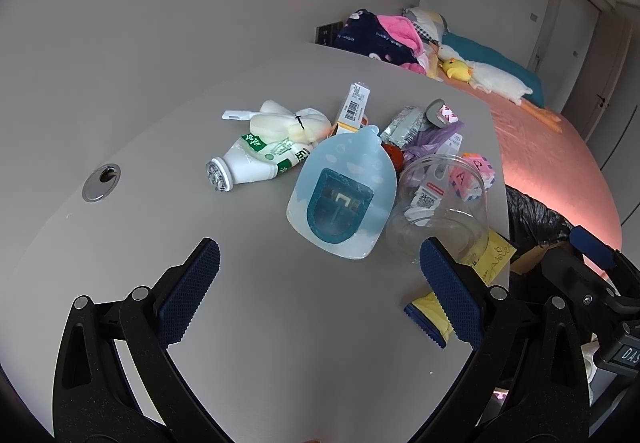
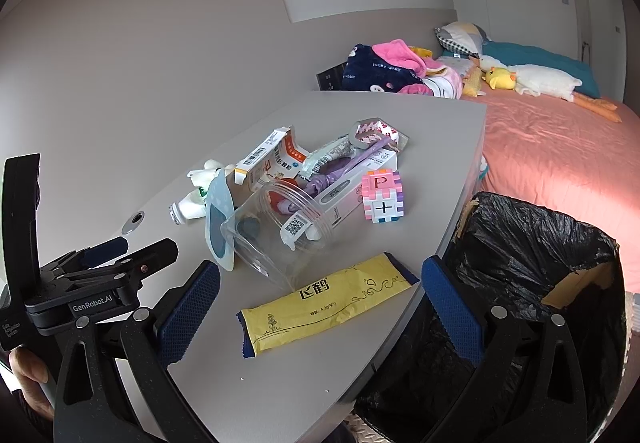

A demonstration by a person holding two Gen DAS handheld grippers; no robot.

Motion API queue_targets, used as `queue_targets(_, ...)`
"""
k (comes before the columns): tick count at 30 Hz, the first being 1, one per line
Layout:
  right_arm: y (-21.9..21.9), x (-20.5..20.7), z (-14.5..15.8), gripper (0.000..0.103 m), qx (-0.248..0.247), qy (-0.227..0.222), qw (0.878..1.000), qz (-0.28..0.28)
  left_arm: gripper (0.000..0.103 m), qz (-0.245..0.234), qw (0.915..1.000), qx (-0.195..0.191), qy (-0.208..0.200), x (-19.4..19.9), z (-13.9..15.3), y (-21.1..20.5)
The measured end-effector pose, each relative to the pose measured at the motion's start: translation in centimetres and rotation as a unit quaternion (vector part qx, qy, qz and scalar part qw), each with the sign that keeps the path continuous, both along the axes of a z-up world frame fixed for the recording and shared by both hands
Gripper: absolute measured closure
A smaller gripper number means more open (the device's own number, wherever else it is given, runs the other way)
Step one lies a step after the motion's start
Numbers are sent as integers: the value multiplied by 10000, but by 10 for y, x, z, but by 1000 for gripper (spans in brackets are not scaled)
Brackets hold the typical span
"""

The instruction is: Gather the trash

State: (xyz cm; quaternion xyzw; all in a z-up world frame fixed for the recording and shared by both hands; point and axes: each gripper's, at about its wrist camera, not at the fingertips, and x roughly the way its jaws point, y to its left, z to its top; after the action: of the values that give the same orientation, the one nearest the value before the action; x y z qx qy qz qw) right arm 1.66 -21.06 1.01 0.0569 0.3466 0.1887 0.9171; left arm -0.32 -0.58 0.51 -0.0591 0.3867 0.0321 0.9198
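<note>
A pile of trash lies on the grey table (image 1: 160, 131): a white bottle (image 1: 256, 163), a light blue package (image 1: 340, 199), a clear plastic cup (image 1: 436, 207) on its side, a torn carton (image 2: 272, 163) and a yellow wrapper (image 2: 324, 307). My left gripper (image 1: 320, 291) is open and empty, just short of the blue package. My right gripper (image 2: 320, 307) is open and empty, its fingers either side of the yellow wrapper at the table's near edge. A bin with a black bag (image 2: 532, 275) stands at the right of the table.
A pink and white letter cube (image 2: 382, 201) and a cream soft toy (image 1: 288, 123) lie among the trash. A metal cable hole (image 1: 101, 182) is in the table at the left. A bed with a pink sheet (image 2: 560, 155), clothes and plush toys is behind.
</note>
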Motion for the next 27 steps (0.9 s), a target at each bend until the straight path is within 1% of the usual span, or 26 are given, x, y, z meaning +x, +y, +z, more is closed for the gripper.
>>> queue_targets(8, -1, -1, 0, 3, -8, 26, 10000, -22, 6, 4, 10000, 12, -5, -1, 1, 0)
queue_targets(11, -1, -1, -3, 3, -24, 115, 9999, -45, 6, -7, 10000, -6, 4, -1, 0, 0)
queue_targets(15, 0, 0, -11, 3, -42, 276, 9996, -83, 6, -64, 9999, -141, 36, 1, -3, 3)
queue_targets(27, 19, 12, -43, 3, -227, 777, 9966, -143, 6, 109, 9990, 403, 168, 8, -17, 10)
